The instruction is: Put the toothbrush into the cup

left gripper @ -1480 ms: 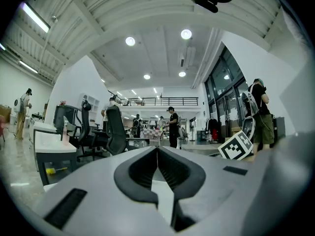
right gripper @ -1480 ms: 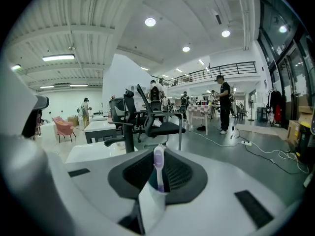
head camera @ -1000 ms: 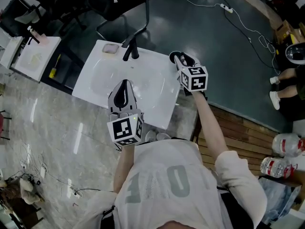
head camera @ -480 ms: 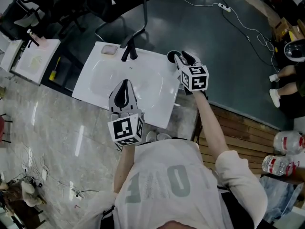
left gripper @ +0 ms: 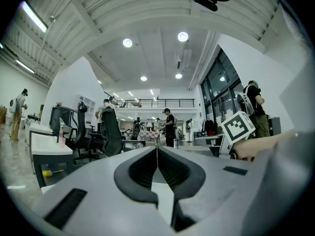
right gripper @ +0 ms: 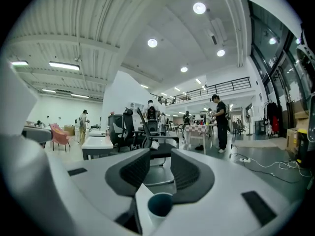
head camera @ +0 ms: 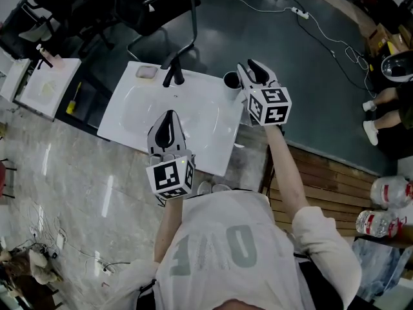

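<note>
Head view showed the right gripper [head camera: 254, 68], jaws apart and empty, had lifted clear of the cup [head camera: 231, 80] on the sink [head camera: 132, 102], the left gripper [head camera: 169, 118] closed on nothing, and the toothbrush unseen, presumably released into the cup.

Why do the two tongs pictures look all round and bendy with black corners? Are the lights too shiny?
Left gripper view: the wide-angle lens bends the ceiling into curves and blacks out the corners; the ceiling lights glare white. Right gripper view: same bending and glare. Head view: straighter, dimmer, with pale glare streaks on the floor.
</note>
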Tool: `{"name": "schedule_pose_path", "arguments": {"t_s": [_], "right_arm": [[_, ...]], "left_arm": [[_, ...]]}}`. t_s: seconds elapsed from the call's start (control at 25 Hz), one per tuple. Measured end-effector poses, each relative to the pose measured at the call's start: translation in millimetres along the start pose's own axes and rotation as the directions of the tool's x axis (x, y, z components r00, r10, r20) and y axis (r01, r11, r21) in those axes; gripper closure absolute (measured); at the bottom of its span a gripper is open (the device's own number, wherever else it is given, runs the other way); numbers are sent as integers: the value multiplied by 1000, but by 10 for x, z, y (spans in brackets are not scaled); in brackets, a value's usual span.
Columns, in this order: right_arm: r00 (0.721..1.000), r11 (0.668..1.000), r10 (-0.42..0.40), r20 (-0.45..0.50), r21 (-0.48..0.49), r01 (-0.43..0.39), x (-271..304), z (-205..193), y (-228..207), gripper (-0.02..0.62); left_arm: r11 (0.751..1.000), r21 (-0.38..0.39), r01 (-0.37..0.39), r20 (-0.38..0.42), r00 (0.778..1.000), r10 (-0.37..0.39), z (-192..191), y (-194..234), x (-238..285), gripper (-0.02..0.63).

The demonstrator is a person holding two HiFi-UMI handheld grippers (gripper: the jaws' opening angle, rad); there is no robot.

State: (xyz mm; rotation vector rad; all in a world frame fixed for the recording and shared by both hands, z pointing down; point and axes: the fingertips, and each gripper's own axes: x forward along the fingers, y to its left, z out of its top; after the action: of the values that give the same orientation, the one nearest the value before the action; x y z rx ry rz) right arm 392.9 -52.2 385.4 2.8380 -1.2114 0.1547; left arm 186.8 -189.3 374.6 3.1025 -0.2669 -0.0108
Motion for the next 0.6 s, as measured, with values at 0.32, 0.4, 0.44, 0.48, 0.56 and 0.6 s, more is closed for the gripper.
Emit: {"name": "schedule_pose_path", "arguments": {"t_s": [0.32,0.4,0.44,0.48,0.56,0.6], "right_arm": [[977,996,20,212,-86,-2,-528,718,419,468],[969,994,36,246,-107,-9,-690,792,601,468],[965,992,46,259,-122,-14,-764,817,703,468],[961,989,60,269,-145,-22,-828,830,812,471],[954,980,95,286,-195,-39,-932,829,1026,496],[947,976,112,303,-211,-48,-978,833,1120,510]], "left_arm": [[1000,1,1,22,1000,-1,90,6,1,578],[1000,3,0,38,999,0,163,21,-6,578],[1000,3,-2,45,999,2,197,37,-11,578],[1000,4,-6,53,999,6,227,58,-15,578],[1000,4,-16,65,998,15,270,96,-24,578],[1000,4,-21,69,997,20,285,110,-30,578]]}}
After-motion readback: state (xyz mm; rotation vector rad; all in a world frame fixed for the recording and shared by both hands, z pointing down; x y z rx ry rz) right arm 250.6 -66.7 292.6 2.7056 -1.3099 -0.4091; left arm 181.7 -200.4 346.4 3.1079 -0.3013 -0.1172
